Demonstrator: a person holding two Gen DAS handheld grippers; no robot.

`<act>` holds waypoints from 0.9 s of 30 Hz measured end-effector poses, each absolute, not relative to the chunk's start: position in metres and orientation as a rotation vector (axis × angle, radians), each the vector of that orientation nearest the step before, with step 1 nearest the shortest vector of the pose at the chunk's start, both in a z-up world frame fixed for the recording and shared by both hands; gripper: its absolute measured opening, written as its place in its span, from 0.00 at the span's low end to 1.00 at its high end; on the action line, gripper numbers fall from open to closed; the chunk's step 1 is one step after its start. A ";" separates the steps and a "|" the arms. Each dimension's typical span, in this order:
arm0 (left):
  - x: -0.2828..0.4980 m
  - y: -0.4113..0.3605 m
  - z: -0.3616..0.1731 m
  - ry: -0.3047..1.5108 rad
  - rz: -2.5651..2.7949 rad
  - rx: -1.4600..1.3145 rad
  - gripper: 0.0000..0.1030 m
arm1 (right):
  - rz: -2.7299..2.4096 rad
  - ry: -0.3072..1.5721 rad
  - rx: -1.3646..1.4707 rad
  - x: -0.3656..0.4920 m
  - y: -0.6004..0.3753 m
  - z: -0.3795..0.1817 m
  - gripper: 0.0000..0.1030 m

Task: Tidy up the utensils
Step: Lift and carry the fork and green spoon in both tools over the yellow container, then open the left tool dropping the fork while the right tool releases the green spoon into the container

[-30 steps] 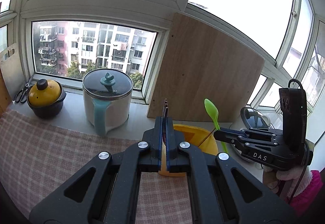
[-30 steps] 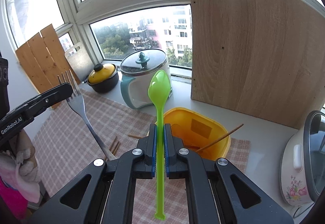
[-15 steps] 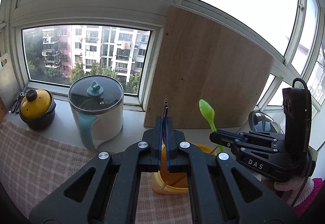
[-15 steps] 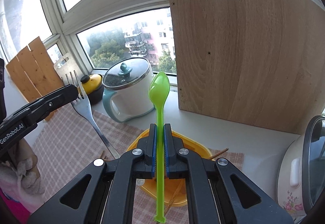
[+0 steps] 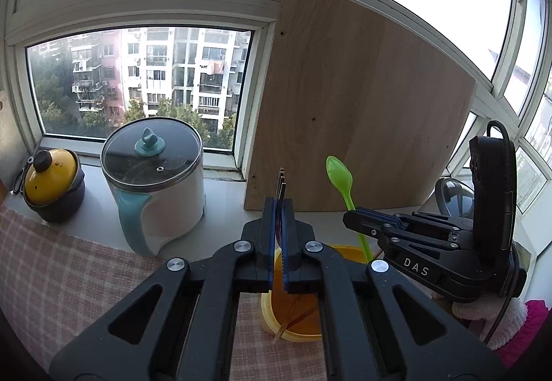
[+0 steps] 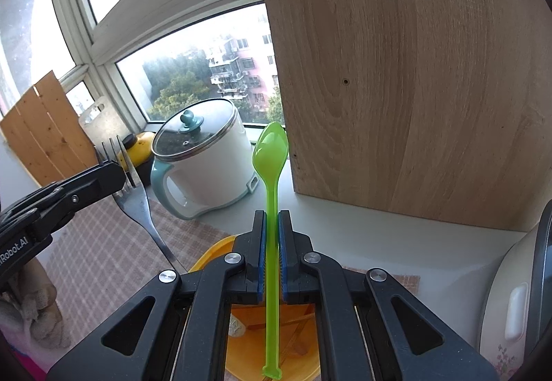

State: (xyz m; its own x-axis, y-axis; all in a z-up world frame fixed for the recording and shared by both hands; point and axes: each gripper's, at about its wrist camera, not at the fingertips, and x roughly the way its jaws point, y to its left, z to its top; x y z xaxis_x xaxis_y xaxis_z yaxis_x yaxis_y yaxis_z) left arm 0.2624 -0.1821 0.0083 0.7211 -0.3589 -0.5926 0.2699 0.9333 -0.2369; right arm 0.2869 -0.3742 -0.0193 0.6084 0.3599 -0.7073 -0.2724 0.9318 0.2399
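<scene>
A: Left wrist view, surroundings?
B: Item: white pot (image 5: 157, 187) with glass lid and teal handle, on the sill. Item: small yellow-lidded pot (image 5: 51, 184), left of it. Item: wooden board (image 5: 355, 111), upright against the window, behind both grippers. Item: checked cloth (image 5: 65, 281), under the near things.

A: Task things there?
B: Left gripper (image 5: 280, 208), jaws closed on a fork (image 5: 281, 182); only the tines show edge-on above the jaws. Yellow tub (image 5: 296, 312) sits directly below, with thin wooden sticks inside. Right gripper (image 5: 358, 220) stands just right of it, gripping a green spoon (image 5: 341, 184), bowl up, handle slanting down toward the tub.

A: Right wrist view, surroundings?
B: Same white pot (image 6: 203, 167) left of centre; wooden board (image 6: 414, 77) fills the right. Item: slatted wood panel (image 6: 41, 125) at far left. Item: white cooker (image 6: 517, 294) with floral print at the right edge.

A: Task things?
B: Right gripper (image 6: 272, 225), jaws pinched on the green spoon (image 6: 270, 153) at mid-handle; spoon upright, translucent, its handle end hanging over the yellow tub (image 6: 207, 260). Left gripper (image 6: 117, 174) enters from the left, clamped on the fork (image 6: 138, 194): metal, tines up, handle angling down toward the tub rim.
</scene>
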 end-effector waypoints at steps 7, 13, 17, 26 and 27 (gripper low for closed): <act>0.267 -0.189 -0.001 0.706 -0.359 -0.123 0.00 | 0.361 0.856 0.119 0.295 -0.376 -0.038 0.05; 0.268 -0.193 -0.006 0.721 -0.368 -0.119 0.00 | 0.361 0.866 0.118 0.295 -0.377 -0.045 0.05; 0.267 -0.195 -0.008 0.731 -0.379 -0.125 0.01 | 0.363 0.866 0.115 0.293 -0.378 -0.044 0.05; 0.263 -0.199 -0.007 0.744 -0.412 -0.129 0.04 | 0.361 0.875 0.114 0.288 -0.379 -0.044 0.05; 0.263 -0.200 -0.007 0.744 -0.414 -0.127 0.05 | 0.359 0.872 0.117 0.288 -0.380 -0.043 0.05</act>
